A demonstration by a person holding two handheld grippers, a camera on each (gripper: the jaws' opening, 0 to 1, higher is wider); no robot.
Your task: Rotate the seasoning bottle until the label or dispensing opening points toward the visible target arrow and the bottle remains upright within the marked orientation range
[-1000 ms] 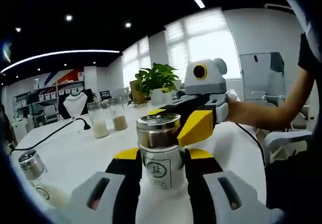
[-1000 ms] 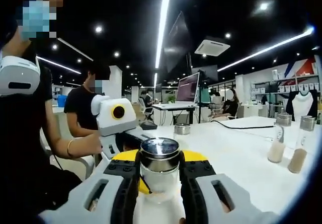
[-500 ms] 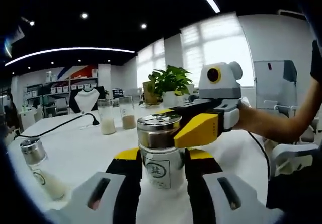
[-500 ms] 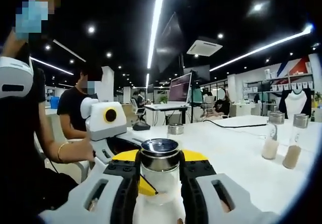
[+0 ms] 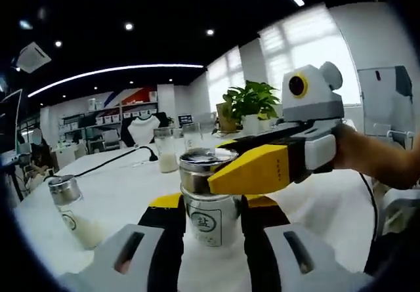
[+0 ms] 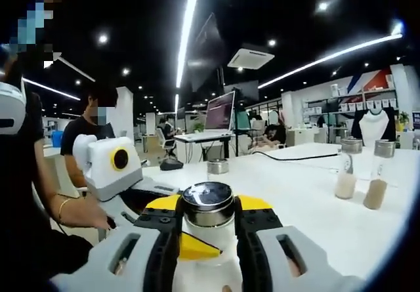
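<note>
Bright open office, white tabletop. Glass seasoning bottle with steel cap and printed label stood upright there, pinched low by left gripper, cap clamped by right gripper. Background swung sideways since earlier: turning apparently underway. No arrow visible.

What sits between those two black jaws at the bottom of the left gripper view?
The seasoning bottle, upright; the left gripper's jaws flank its labelled glass body.

Right tongs clamp seasoning bottle upright, apparently on white table.
</note>
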